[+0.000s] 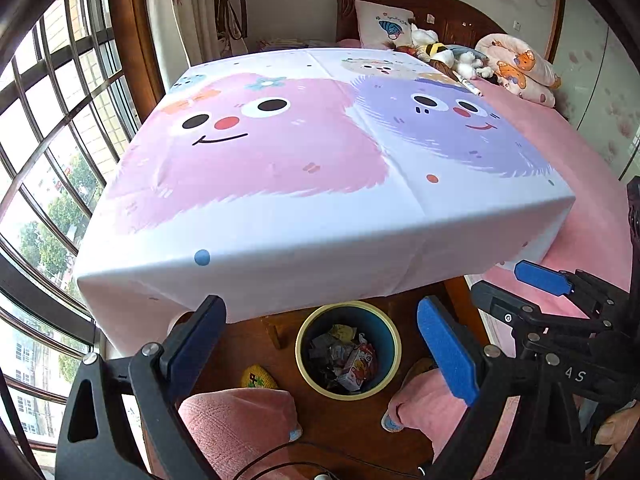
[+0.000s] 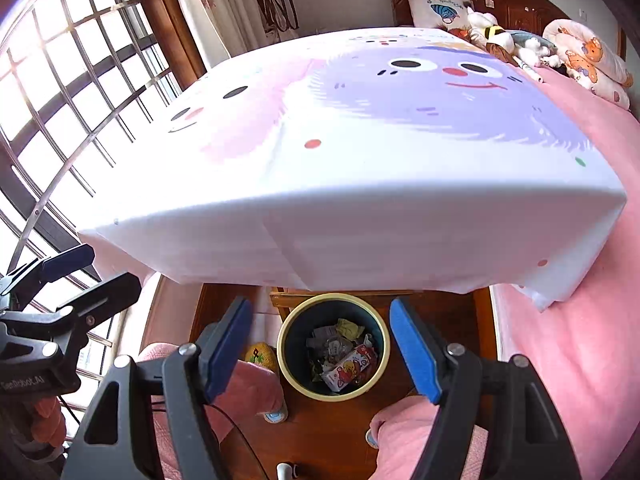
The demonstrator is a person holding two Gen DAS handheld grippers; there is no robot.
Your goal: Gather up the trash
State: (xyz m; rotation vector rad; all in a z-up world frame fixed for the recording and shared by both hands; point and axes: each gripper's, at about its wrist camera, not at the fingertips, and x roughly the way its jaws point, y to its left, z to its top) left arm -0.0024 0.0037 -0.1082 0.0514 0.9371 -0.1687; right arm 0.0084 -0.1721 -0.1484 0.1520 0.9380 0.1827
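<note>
A blue trash bin with a yellow rim (image 1: 394, 344) (image 2: 282, 344) stands on the wooden floor below the table's near edge. Crumpled wrappers and a red-and-white snack packet (image 1: 354, 366) (image 2: 348, 366) lie inside it. My left gripper (image 1: 324, 352) is open and empty, held above the bin. My right gripper (image 2: 320, 350) is open and empty too, also above the bin. The right gripper shows at the right edge of the left wrist view (image 1: 516, 288); the left one shows at the left of the right wrist view (image 2: 96, 272).
A table under a white cloth with pink and purple cartoon faces (image 1: 304, 152) (image 2: 360, 140) fills the middle. A bed with pink sheet (image 1: 560, 152), pillows and plush toys (image 1: 448, 54) lies to the right. Barred windows (image 1: 52, 120) are at left. Pink-trousered knees (image 1: 240, 424) flank the bin.
</note>
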